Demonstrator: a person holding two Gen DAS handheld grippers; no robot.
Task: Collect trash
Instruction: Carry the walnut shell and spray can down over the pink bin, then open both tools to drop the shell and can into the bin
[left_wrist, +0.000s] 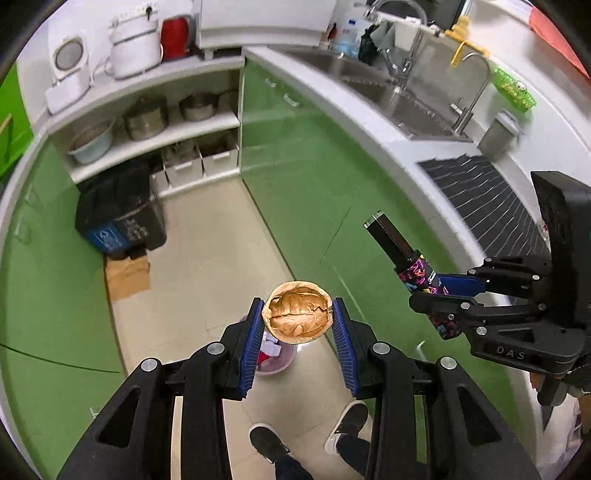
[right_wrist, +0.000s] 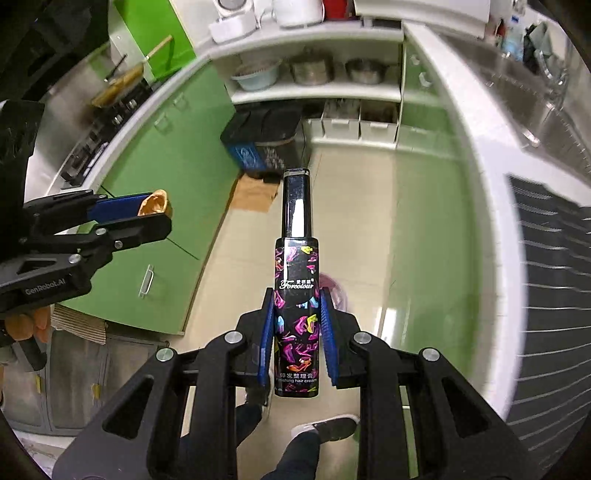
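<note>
My left gripper is shut on a brown walnut shell half, held high above the floor. Directly below it stands a small pink trash bin with white and red scraps inside. My right gripper is shut on a black hair cream tube with a colourful pattern, pointing forward; the pink bin shows just behind it. The right gripper with the tube also appears at the right of the left wrist view. The left gripper with the shell appears at the left of the right wrist view.
Green cabinets line both sides of a narrow beige floor. A white counter with a sink and a black ribbed mat runs along the right. A black and blue bin and cardboard stand at the far end. The person's shoes are below.
</note>
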